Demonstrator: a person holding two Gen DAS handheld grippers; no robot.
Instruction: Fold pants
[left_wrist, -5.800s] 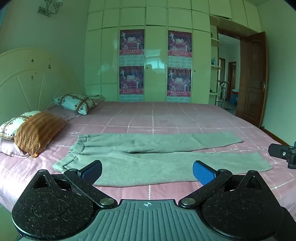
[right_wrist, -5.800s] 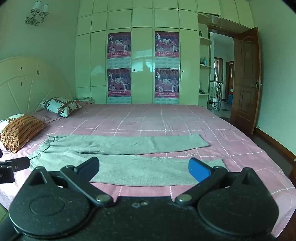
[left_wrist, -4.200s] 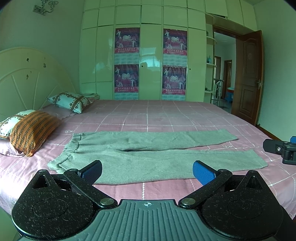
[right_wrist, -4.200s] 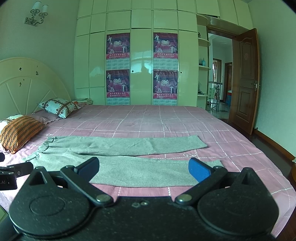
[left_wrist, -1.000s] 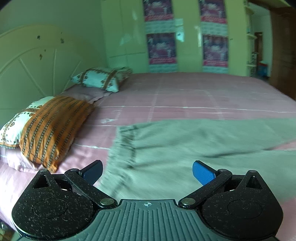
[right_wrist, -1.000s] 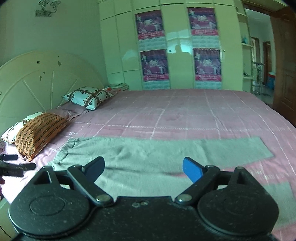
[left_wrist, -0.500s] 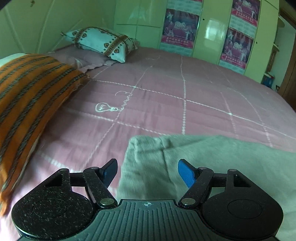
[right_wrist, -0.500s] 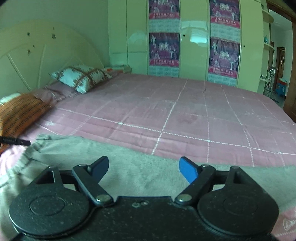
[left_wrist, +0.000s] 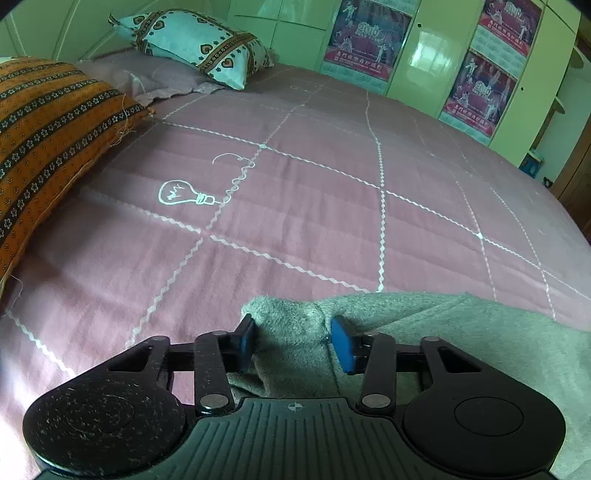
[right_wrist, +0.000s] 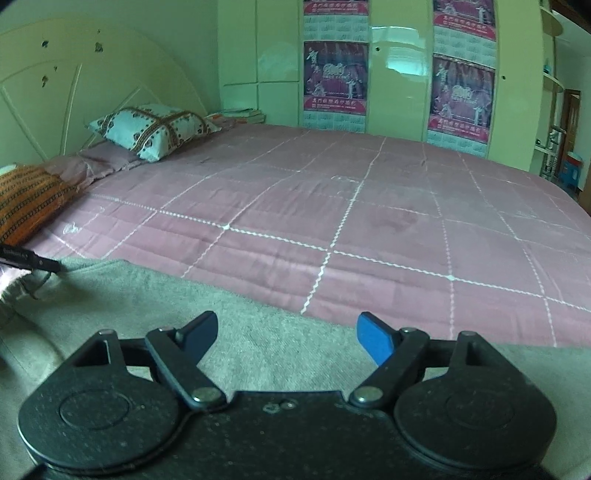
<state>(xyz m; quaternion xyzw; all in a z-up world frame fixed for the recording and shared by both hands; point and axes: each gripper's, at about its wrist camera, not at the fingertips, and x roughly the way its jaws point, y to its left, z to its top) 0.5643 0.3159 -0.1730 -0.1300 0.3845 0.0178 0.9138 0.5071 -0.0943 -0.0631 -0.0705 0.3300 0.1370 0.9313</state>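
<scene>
left wrist view, jaws just closing around pants corner, right jaws wide

Left gripper, tilted downward, has just been closing, its blue pads bunching pants between them. Right gripper hovers low, jaws wide, slightly narrowing, nothing between.

Bedspread beyond pants open; orange pillow blocks left (patterned pillow farther).
</scene>
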